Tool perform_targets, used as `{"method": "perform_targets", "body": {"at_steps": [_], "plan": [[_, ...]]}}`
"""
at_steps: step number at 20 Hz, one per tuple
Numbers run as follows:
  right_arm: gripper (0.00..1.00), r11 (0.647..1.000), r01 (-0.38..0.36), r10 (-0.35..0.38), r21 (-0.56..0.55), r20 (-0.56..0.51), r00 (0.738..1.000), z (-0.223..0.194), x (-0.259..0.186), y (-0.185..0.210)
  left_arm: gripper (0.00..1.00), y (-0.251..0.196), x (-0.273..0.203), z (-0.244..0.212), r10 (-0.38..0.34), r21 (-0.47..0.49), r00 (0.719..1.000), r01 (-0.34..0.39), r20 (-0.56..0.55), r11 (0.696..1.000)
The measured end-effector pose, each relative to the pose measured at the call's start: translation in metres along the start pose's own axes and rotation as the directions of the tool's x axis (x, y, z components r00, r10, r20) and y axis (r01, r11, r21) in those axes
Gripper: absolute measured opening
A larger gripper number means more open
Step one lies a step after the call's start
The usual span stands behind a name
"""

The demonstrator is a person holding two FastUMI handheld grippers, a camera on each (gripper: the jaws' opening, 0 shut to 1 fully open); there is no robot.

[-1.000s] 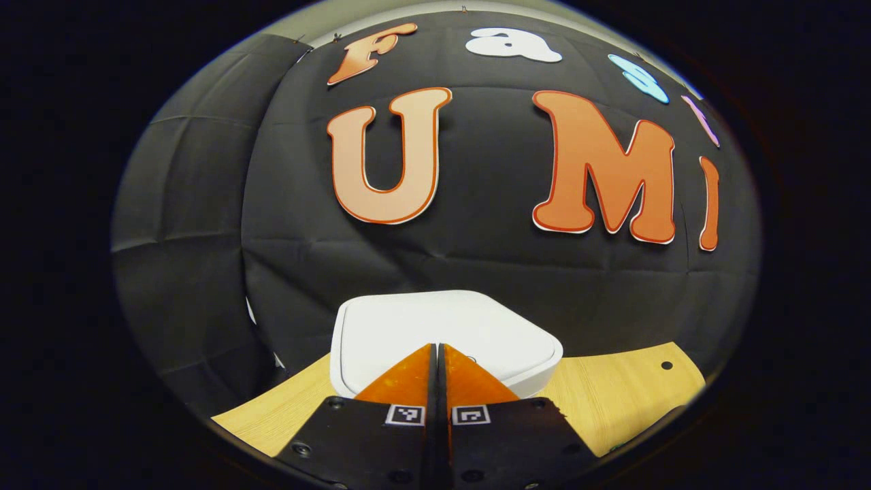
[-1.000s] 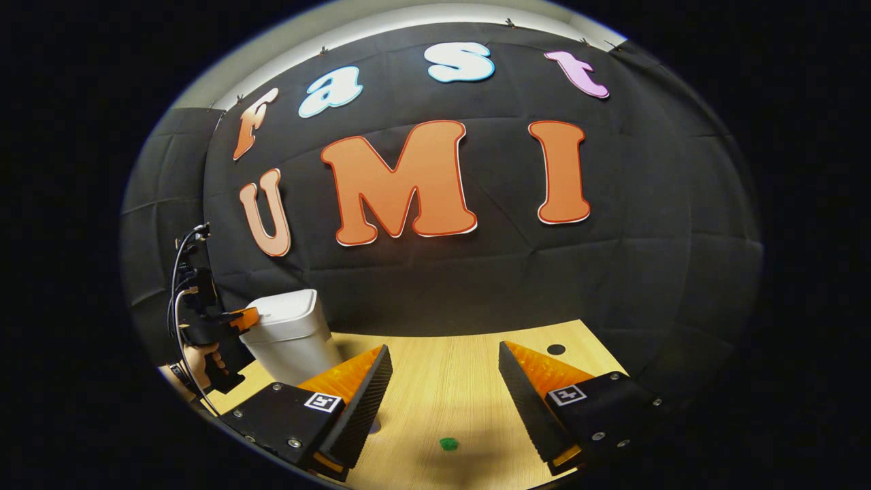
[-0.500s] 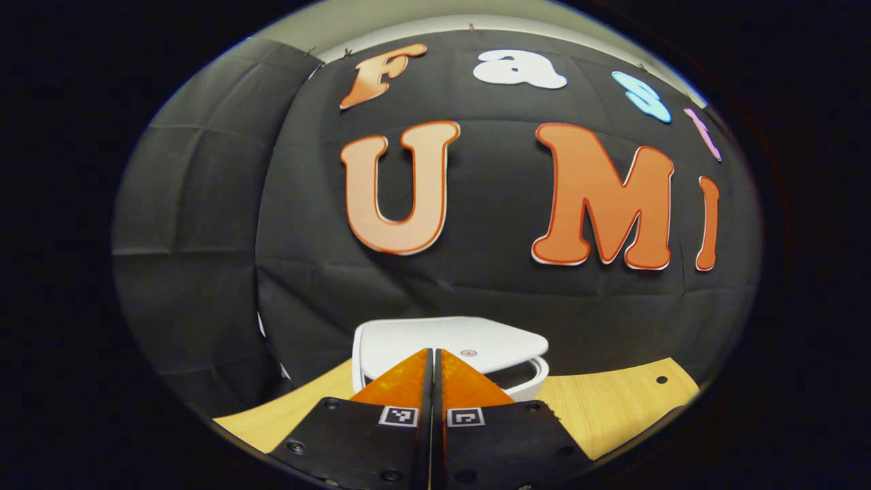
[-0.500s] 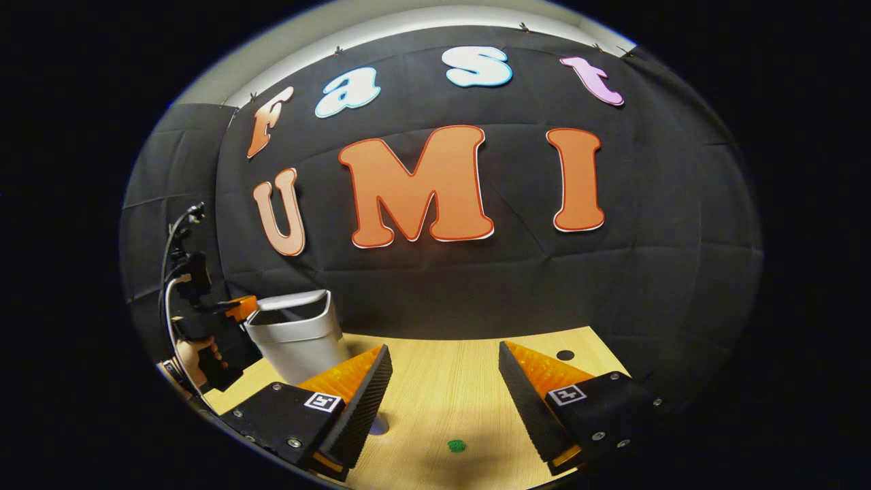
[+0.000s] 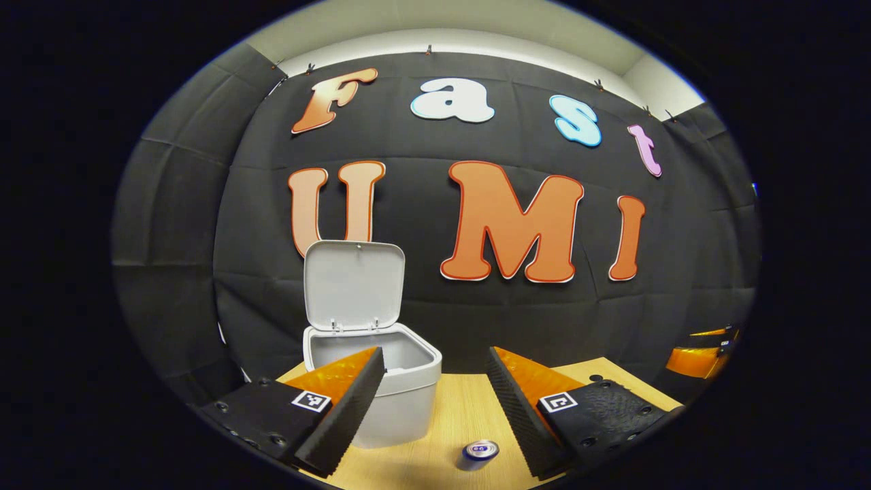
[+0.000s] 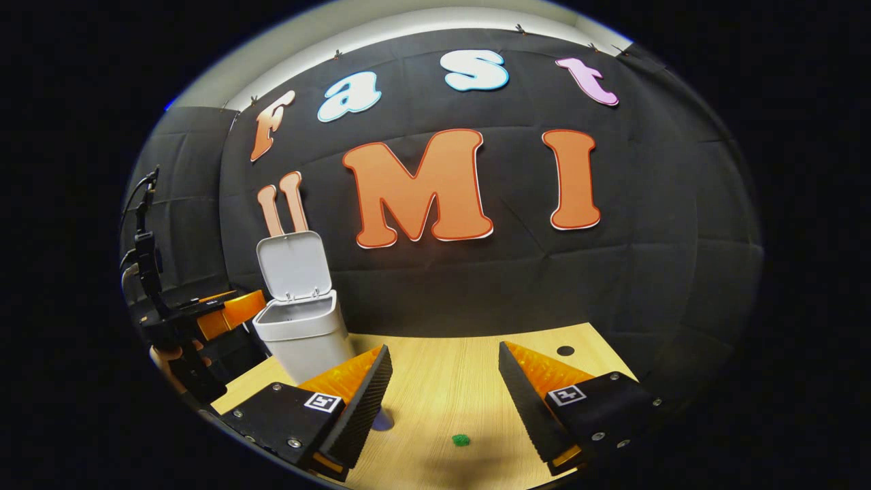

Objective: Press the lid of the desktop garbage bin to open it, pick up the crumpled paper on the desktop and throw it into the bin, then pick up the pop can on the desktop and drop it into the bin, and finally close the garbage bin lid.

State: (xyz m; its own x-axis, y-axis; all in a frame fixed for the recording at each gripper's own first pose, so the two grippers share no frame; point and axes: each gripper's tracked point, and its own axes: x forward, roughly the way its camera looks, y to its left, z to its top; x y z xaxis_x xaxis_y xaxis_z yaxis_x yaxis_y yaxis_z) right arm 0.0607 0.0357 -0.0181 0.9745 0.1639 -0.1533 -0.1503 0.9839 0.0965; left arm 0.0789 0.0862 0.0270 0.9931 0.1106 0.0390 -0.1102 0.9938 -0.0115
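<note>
The white desktop bin [image 5: 401, 401] stands on the wooden table with its lid [image 5: 354, 286] upright and open. My left gripper [image 5: 435, 357] is open, back from the bin and holding nothing. The pop can [image 5: 480, 452] stands on the table low between its fingers. In the right gripper view the bin [image 6: 306, 344] is at the left with its lid [image 6: 294, 265] raised. My right gripper [image 6: 445, 347] is open and empty above the table. A small green crumpled scrap [image 6: 461, 440] lies below it. The can's top [image 6: 382, 420] peeks out beside its left finger.
The wooden table [image 6: 449, 381] has a round hole [image 6: 565, 351] near its far right corner. The left gripper [image 6: 221, 313], held by a hand [image 6: 167, 357] with cables above it, hangs left of the bin. The other gripper [image 5: 701, 357] sits at the far right of the left gripper view.
The bin's lid has sprung from shut to fully upright. My left gripper has drawn back from the lid and gone from shut to open. The right gripper has barely moved.
</note>
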Motion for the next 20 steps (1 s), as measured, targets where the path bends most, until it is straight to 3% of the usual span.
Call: {"method": "perform_targets", "body": {"at_steps": [3,5,7,9,13,16,20], "plan": [[0.94,1.0,-0.027,0.026,-0.013,-0.074,0.997,-0.032,0.004,-0.001,0.95,-0.001,-0.013,-0.026,-0.012,-0.024,0.999,0.011,-0.049,1.0],[0.94,0.994,-0.108,0.107,0.006,-0.185,0.977,-0.074,0.009,0.011,0.95,-0.005,-0.025,-0.044,-0.056,-0.069,0.995,0.05,-0.084,0.996],[0.94,0.993,-0.11,0.095,-0.035,-0.291,0.952,-0.12,0.018,0.002,0.95,0.007,-0.032,-0.06,-0.038,-0.069,0.991,0.03,-0.128,0.997],[0.95,0.99,-0.119,0.08,-0.073,-0.399,0.913,-0.165,0.031,-0.006,0.95,0.02,-0.038,-0.077,-0.021,-0.057,0.986,0.012,-0.167,0.998],[0.95,0.983,-0.153,0.065,-0.105,-0.58,0.812,-0.238,0.062,-0.016,0.95,0.042,-0.045,-0.112,-0.008,-0.041,0.967,-0.002,-0.253,0.999],[0.95,0.985,-0.146,0.052,-0.092,-0.649,0.759,-0.271,0.087,-0.021,0.95,0.058,-0.048,-0.13,0.001,-0.046,0.954,-0.016,-0.299,0.999],[0.95,0.989,-0.118,0.025,-0.086,-0.697,0.717,-0.288,0.101,-0.035,0.95,0.073,-0.043,-0.143,0.016,-0.05,0.942,-0.035,-0.335,0.998]]}}
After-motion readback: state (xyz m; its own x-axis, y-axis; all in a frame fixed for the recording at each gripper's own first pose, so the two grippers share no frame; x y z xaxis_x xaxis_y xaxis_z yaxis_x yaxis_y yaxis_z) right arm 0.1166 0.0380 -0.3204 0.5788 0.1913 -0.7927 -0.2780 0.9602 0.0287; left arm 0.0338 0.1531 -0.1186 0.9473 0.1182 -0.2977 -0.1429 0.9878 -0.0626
